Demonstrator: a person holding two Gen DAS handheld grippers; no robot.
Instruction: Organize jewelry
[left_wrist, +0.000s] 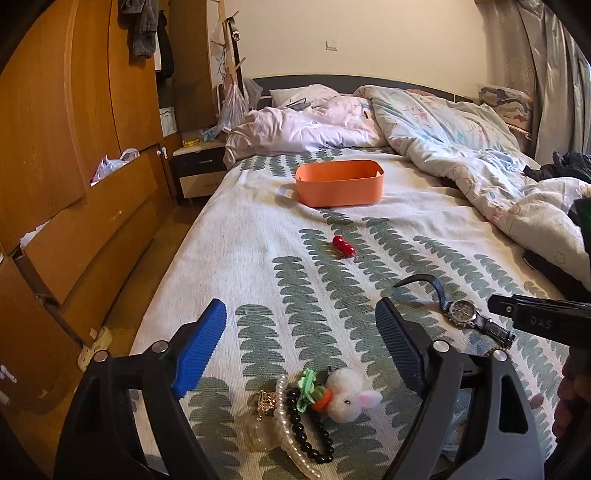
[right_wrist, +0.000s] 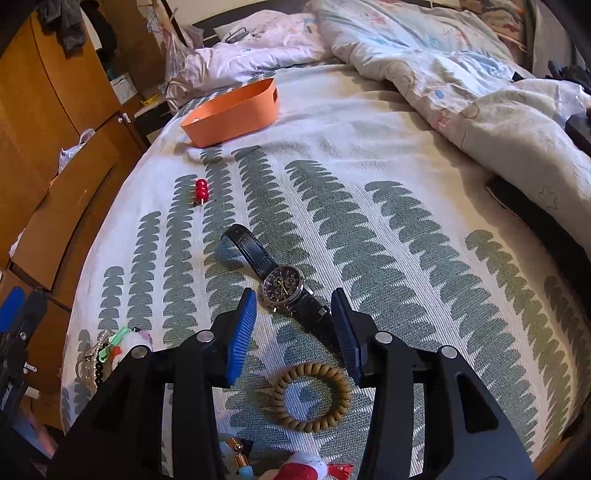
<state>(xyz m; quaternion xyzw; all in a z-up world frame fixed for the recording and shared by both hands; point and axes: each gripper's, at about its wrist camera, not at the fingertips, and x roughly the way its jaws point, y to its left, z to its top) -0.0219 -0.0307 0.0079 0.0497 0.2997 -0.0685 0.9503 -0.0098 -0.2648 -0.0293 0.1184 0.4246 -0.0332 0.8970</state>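
Watch (right_wrist: 282, 291) lies on the bed just ahead of our right hand-held gripper (right_wrist: 293, 332), strap running diagonally away toward the orange bin (right_wrist: 236, 114), jaws parted and empty, nearer than the left.

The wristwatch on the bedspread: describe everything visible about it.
The wristwatch has a dark round dial with small subdials, a silvery case and a black leather-looking strap. It lies unbuckled, face up, on the leaf-patterned bedspread, one strap end curling upward. The other strap end runs between the open right gripper fingers, apparently untouched. Nothing else touches it.
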